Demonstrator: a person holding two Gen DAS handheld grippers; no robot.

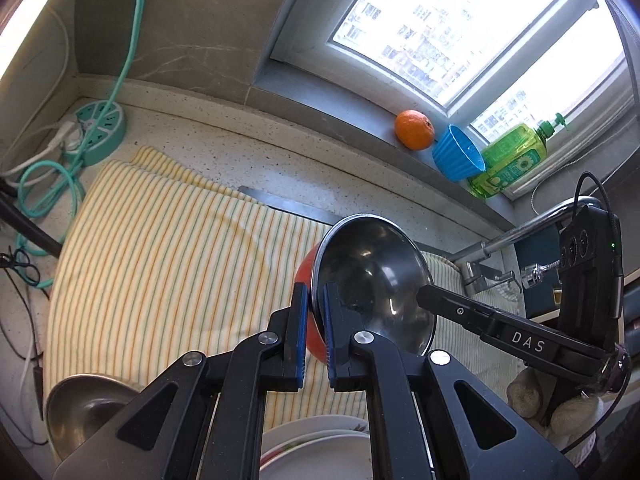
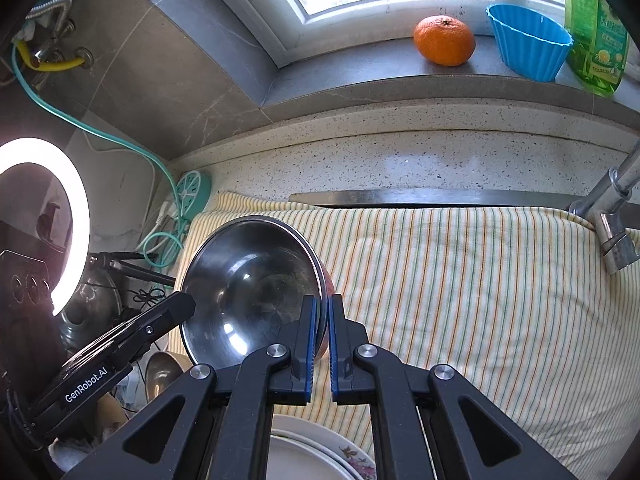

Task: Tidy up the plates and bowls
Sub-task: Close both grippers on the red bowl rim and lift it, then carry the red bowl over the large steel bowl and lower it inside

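A steel bowl with a red outside (image 1: 372, 276) is held in the air above the striped towel (image 1: 160, 264), tilted on edge. My left gripper (image 1: 316, 300) is shut on its rim at one side. My right gripper (image 2: 323, 312) is shut on the opposite rim of the same bowl (image 2: 248, 284). The right gripper's finger shows in the left wrist view (image 1: 480, 320); the left gripper's finger shows in the right wrist view (image 2: 132, 340). White plates (image 1: 316, 452) lie stacked below; they also show in the right wrist view (image 2: 312, 456). A second steel bowl (image 1: 84, 412) sits at lower left.
The windowsill holds an orange (image 1: 414, 129), a blue ribbed cup (image 1: 458, 153) and a green soap bottle (image 1: 512, 156). A faucet (image 2: 612, 216) stands at the right. A teal power strip (image 1: 98, 132) with cables lies at the left. A ring light (image 2: 44, 216) glows at far left.
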